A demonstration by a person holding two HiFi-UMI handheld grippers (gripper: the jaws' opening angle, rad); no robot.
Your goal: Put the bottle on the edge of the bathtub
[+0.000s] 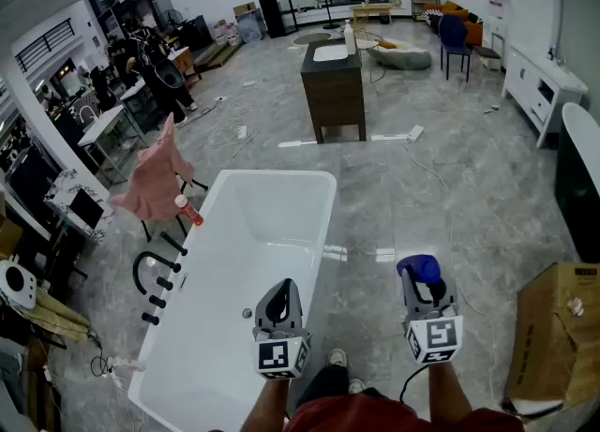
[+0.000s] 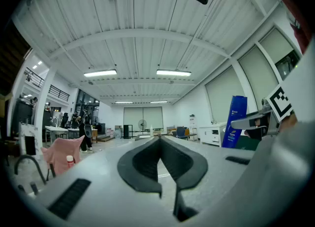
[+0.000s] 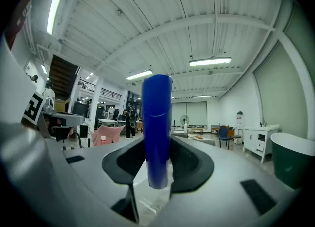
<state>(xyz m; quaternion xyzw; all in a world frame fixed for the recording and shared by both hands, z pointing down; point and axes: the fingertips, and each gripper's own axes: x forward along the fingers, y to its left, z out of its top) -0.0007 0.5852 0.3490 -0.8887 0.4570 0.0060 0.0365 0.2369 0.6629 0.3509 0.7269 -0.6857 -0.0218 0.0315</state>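
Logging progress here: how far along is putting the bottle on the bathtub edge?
Done: the tall blue bottle is picked up, clamped in the right gripper. In hand: it hangs over the grey floor, right of the white rectangular bathtub. Left: carry it across and set it on the rim. The left gripper is shut and empty.

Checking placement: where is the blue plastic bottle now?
In the head view the blue plastic bottle sits clamped in the right gripper, over the floor right of the white bathtub.
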